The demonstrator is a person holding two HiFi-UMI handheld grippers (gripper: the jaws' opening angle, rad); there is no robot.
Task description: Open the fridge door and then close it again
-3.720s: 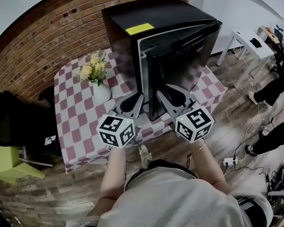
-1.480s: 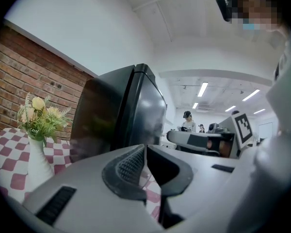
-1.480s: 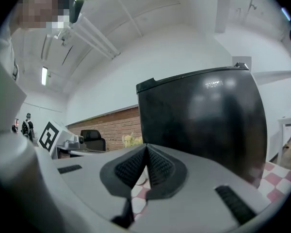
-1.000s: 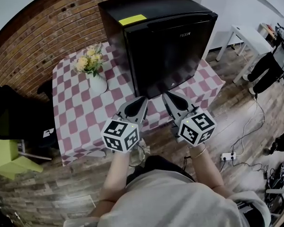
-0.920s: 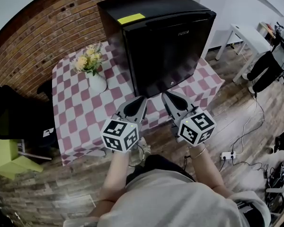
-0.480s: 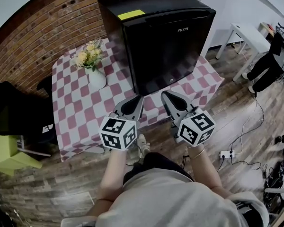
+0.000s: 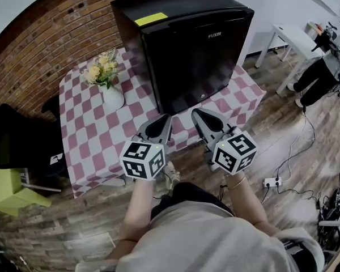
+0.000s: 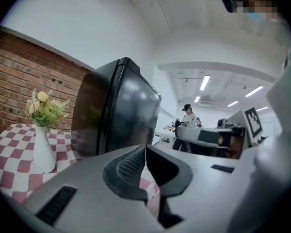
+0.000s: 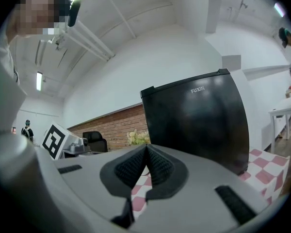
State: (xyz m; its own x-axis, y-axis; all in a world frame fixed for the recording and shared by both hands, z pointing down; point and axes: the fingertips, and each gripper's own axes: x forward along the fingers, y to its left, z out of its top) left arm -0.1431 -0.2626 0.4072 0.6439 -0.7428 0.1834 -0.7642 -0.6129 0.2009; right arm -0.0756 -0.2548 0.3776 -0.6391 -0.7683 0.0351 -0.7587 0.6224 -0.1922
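A black mini fridge (image 7: 187, 44) stands on a table with a red-and-white checked cloth (image 7: 96, 135), its door shut; it also fills the middle of the left gripper view as the fridge (image 8: 116, 110) and of the right gripper view as the fridge (image 9: 199, 125). My left gripper (image 7: 161, 119) hovers in front of the fridge's lower left corner, jaws shut and empty. My right gripper (image 7: 197, 114) hangs beside it before the door's lower edge, also shut on nothing. Neither touches the fridge.
A white vase of pale flowers (image 7: 109, 86) stands on the cloth left of the fridge. A black chair (image 7: 17, 140) and a green seat (image 7: 5, 191) sit at the left. A white side table (image 7: 292, 41) and a person (image 7: 323, 67) are at the right; cables (image 7: 289, 174) lie on the wooden floor.
The fridge door, ajar in the oldest frame, now stands shut. Both grippers have drawn back slightly from the door and stay side by side.
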